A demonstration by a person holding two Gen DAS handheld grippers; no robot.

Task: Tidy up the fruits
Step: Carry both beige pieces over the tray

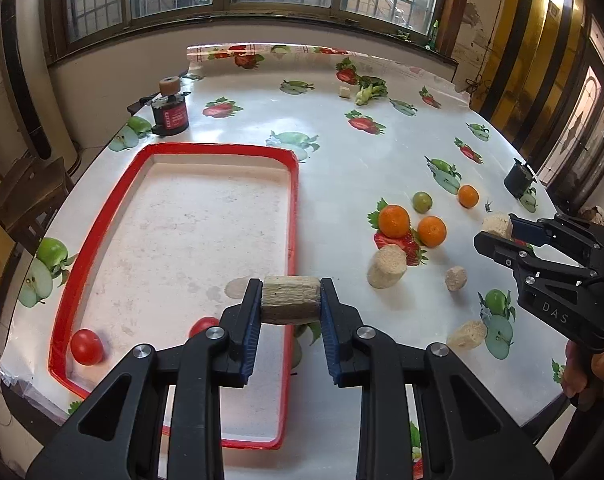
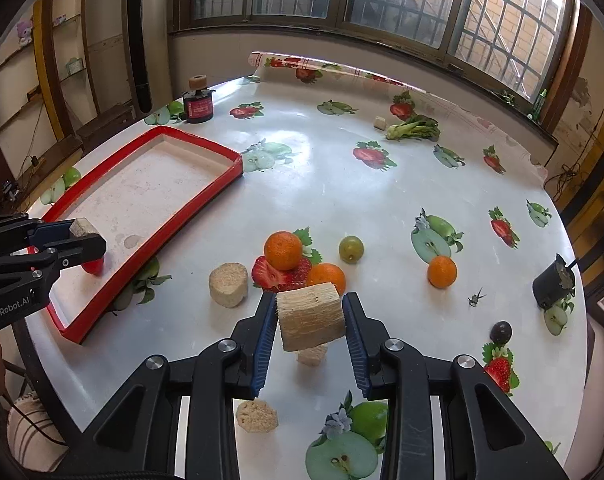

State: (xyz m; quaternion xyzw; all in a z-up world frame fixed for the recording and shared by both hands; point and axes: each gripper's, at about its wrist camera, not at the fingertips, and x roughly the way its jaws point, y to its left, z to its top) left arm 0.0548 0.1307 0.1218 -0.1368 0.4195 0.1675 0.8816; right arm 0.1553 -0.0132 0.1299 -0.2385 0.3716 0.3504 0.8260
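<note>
Between the pads of the left gripper [image 1: 290, 303], a beige corn-cob chunk [image 1: 291, 299] is clamped end to end above the red-rimmed tray's [image 1: 295, 216] near edge, likely for setting down beside the two tomatoes [image 1: 86, 346]. Likewise the right gripper [image 2: 310, 322] pinches another cob piece [image 2: 310, 317] clear of the table. Farther out, three oranges [image 2: 283, 250] and a green fruit [image 2: 350, 248] lie unsorted on the tablecloth [image 2: 362, 200].

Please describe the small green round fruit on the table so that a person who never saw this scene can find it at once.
Start at the red-rimmed tray and look right, to the cluster of three oranges on the fruit-print tablecloth. The green fruit sits among them, just right of the largest orange. It is the only real green ball there, smaller than the oranges; the green apples are flat prints.
</note>
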